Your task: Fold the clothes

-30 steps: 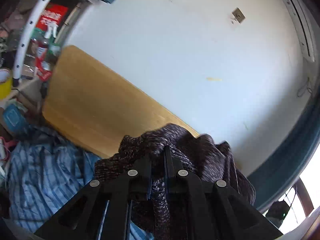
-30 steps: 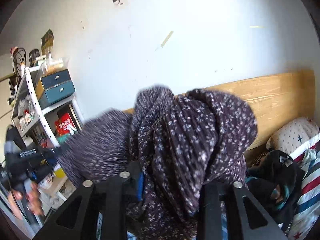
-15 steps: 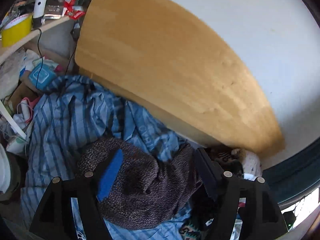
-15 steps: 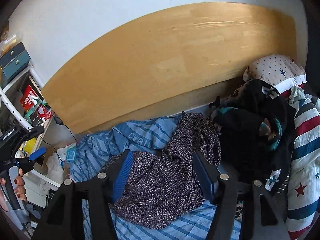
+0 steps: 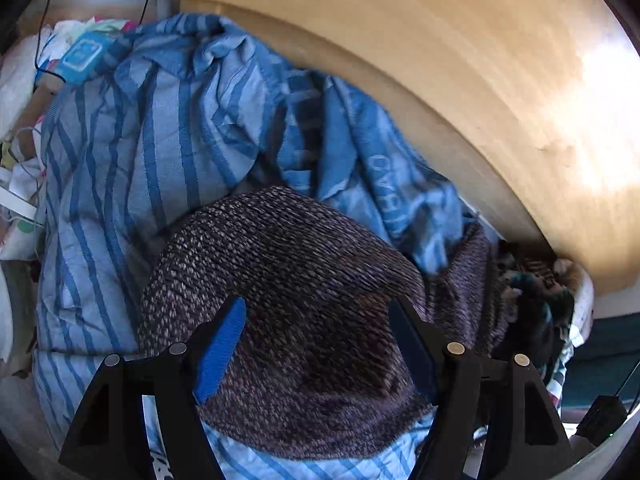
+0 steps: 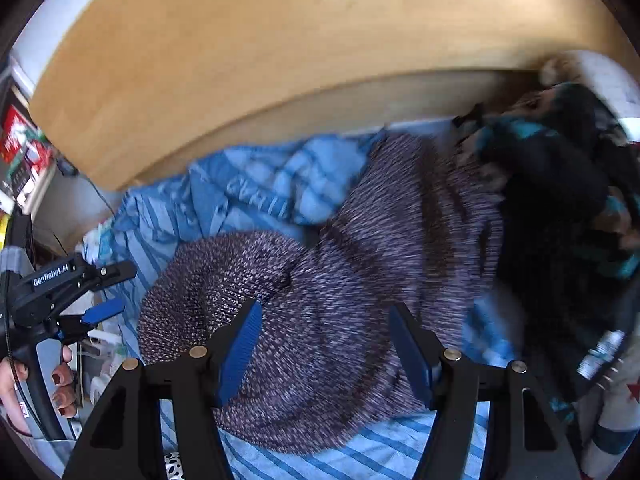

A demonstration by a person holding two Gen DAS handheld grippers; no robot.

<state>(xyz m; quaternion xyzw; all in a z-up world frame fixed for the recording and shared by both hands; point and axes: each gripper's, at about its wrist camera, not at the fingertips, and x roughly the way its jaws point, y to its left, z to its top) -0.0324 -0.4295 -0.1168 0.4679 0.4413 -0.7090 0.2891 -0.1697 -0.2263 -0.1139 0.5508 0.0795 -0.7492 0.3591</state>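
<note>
Lying under both tools: the dark speckled knit top (image 5: 304, 300) sits in a loose heap on the blue striped bedding (image 5: 132, 132), not yet spread or folded.
Left gripper (image 5: 316, 344): jaws stand wide, nothing clamped; the knit fills the gap between the blue pads (image 5: 222, 350) but neither pad presses on it.
Right gripper (image 6: 324, 344): jaws also wide and empty, with the same top directly below and ahead of the fingertips.
Direction from left tool: the bulk of the top lies straight ahead and beneath, with a narrower part trailing off to the tool's right toward the dark clothes pile (image 5: 532, 300).
Direction from right tool: the rounded lump sits ahead-left, and a longer band runs ahead-right up toward the wooden headboard (image 6: 280, 40).
Long axis: as judged from the right wrist view, the top stretches from the tool's near left to its far right, so it lies slantwise across both tools, not square to either.
Nearer hand: both seem about equally close; the left tool is over the rounded end, the right over the middle.
Other gripper in view: the left tool and the person's hand (image 6: 24, 380) show at the left edge of the right wrist view, beside the heap.
Next move, a judgement: each tool likely needs an edge or corner to pull the top flat along that slant.
Risk: pinching the thick middle would lift a bunch, not an edge.
</note>
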